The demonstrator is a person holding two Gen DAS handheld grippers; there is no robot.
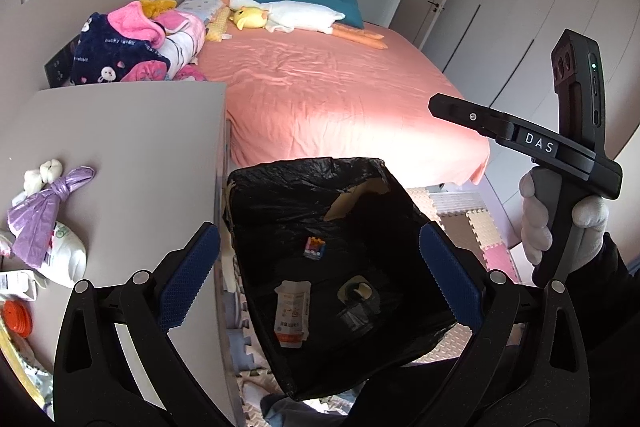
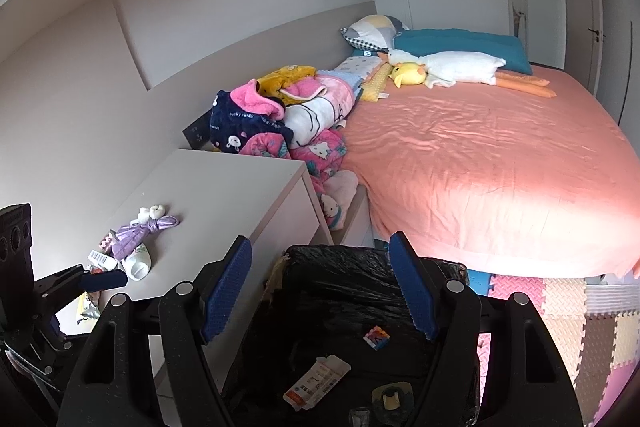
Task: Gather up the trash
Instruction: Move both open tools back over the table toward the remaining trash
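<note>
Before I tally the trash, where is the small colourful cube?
The colourful cube lies inside the black-lined bin beside the bed, just beyond the flattened white carton in both wrist views.

The bin (image 1: 320, 227) mouth lies open from above — its left is hemmed by the surface (image 1: 132, 147), the bed (image 1: 340, 99) close behind.

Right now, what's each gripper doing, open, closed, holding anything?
Left gripper: open, nothing held, above the black trash bag.
Right gripper: open, nothing held, also over the bag.
</note>
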